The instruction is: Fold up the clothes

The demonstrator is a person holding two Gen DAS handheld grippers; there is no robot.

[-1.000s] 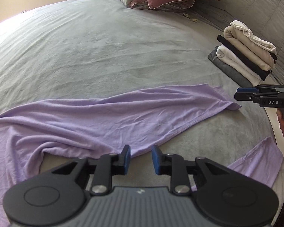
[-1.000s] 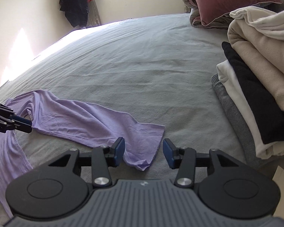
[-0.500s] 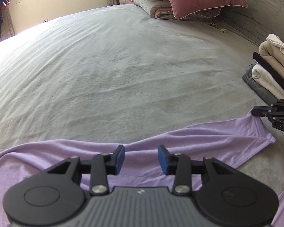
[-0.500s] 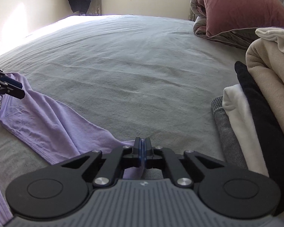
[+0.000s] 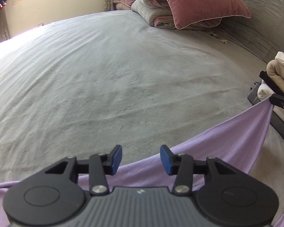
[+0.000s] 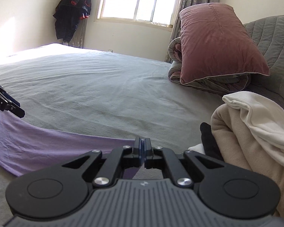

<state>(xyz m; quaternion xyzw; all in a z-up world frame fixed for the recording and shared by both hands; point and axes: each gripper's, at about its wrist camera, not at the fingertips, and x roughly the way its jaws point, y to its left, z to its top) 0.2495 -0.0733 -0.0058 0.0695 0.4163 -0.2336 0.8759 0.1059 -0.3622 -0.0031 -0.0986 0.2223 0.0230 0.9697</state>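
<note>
A grey bedspread [image 6: 96,87] covers the bed. At its far right corner a dusty-pink pillow [image 6: 215,43] leans on a rolled grey duvet [image 6: 208,83], against a quilted grey headboard [image 6: 270,37]. Past the bed's far edge a bright window [image 6: 140,0] sits in the cream wall, with a dark jacket [image 6: 72,11] hanging in the corner to its left.

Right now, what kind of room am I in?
Most likely a bedroom: a wide bed under a grey cover, a pink pillow on a rolled duvet, and a stack of folded clothes beside it.
</note>
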